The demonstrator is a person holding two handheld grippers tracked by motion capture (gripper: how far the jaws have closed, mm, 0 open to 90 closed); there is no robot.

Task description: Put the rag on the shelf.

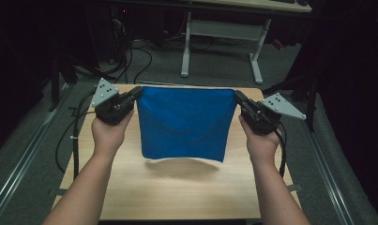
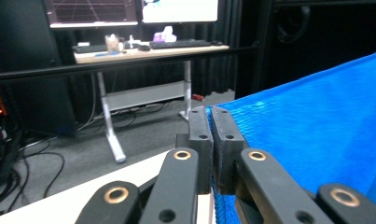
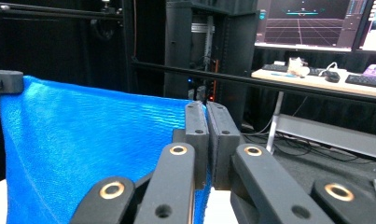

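Observation:
A blue cloth (image 1: 183,123) hangs stretched between both grippers above the wooden table (image 1: 177,187), its lower edge just off the surface with a shadow beneath. My left gripper (image 1: 138,91) is shut on the cloth's upper left corner. My right gripper (image 1: 237,95) is shut on the upper right corner. In the left gripper view the jaws (image 2: 211,121) pinch the cloth (image 2: 316,126) edge, the fabric spreading to the right. In the right gripper view the jaws (image 3: 206,114) clamp the cloth (image 3: 92,144), which spreads to the left, where the other gripper's tip (image 3: 6,80) holds the far corner.
Beyond the table stands a white-legged desk (image 1: 224,33) with monitors and a keyboard (image 2: 181,43). Cables (image 1: 130,61) lie on the grey floor at the left. Metal rails (image 1: 22,159) run along both sides of the table.

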